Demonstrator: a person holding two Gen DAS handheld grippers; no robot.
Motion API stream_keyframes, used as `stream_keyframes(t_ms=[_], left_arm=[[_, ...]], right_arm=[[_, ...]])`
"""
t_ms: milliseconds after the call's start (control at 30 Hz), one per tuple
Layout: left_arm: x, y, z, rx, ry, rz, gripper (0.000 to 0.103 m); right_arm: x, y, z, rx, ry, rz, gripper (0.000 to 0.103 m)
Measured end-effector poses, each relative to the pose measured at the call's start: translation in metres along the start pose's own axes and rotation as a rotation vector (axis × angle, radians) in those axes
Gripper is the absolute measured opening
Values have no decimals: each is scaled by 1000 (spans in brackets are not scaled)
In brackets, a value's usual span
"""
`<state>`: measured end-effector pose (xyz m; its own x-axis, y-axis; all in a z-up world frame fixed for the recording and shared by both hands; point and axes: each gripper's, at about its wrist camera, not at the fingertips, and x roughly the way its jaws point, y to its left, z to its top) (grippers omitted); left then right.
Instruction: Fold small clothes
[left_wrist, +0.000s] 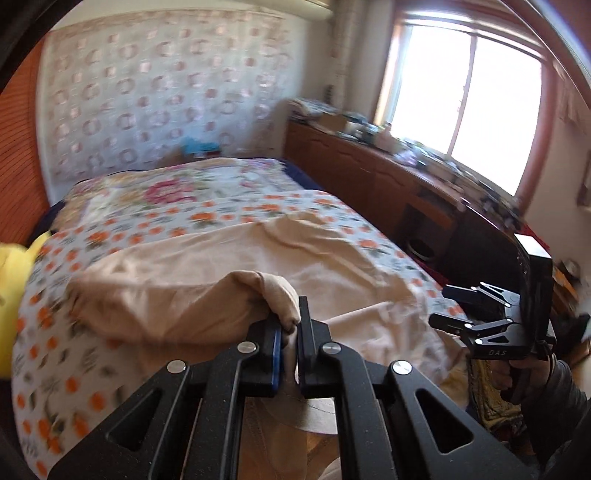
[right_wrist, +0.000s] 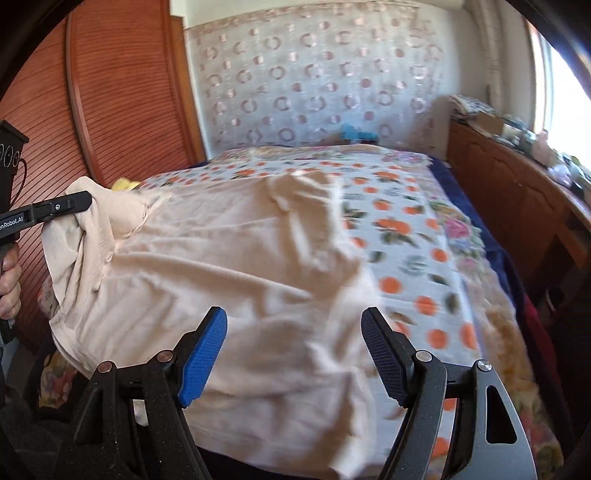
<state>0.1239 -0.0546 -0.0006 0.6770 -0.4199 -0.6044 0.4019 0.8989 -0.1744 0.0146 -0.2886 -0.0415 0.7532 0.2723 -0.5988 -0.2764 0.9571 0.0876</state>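
The left gripper is closed tight on a bunched fold of the cream garment, its blue pads squeezing the cloth so that a lump of it stands up above the jaws; gripping at an edge like this looks meant to give a firm handle on the fabric, so that part can be lifted and carried over the rest; from the right wrist view the same gripper shows at the left side with the cloth draped from it, raised off the bed, which suggests a lift for the fold is under way. The garment lies spread across the near part of the bed, on the sheet printed with orange flowers, most of it flat but creased, its near hem hanging towards the bed's front edge. The right gripper stands wide open with nothing between its pads, poised above the near part of the cloth without touching it as far as I can tell; probably it is kept free to catch the opposite edge or to pin the fabric down. A yellow soft toy sits at the left side of the bed, clear of the work; a wooden cabinet runs along the right under the window.
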Motion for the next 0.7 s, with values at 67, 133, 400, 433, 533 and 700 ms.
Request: stream_keyframes(t_ms=[67,133,400,433,533,700], left_arm=[[24,-33,13,51,31,-53,7],[41,-59,23,90,55,-101,7],[71,-121,43,167,111,-139,7],[71,-119,43,167,115,-134,8],[66,-108,43,144,118,-139,43],[40,-78,49,130,52,-77,71]], right_arm=[[-12,-22,-5,34,-9,-28,77],[-21,-37,-9,59,-16,-51,77],[-39,-73,-30,118,-10,-84,77],[-39,-70,-30,119,-8,-81,77],[-37,-71,-33,117,-1,-72,77],[-32,-68,-27,115,-3,-52,77]])
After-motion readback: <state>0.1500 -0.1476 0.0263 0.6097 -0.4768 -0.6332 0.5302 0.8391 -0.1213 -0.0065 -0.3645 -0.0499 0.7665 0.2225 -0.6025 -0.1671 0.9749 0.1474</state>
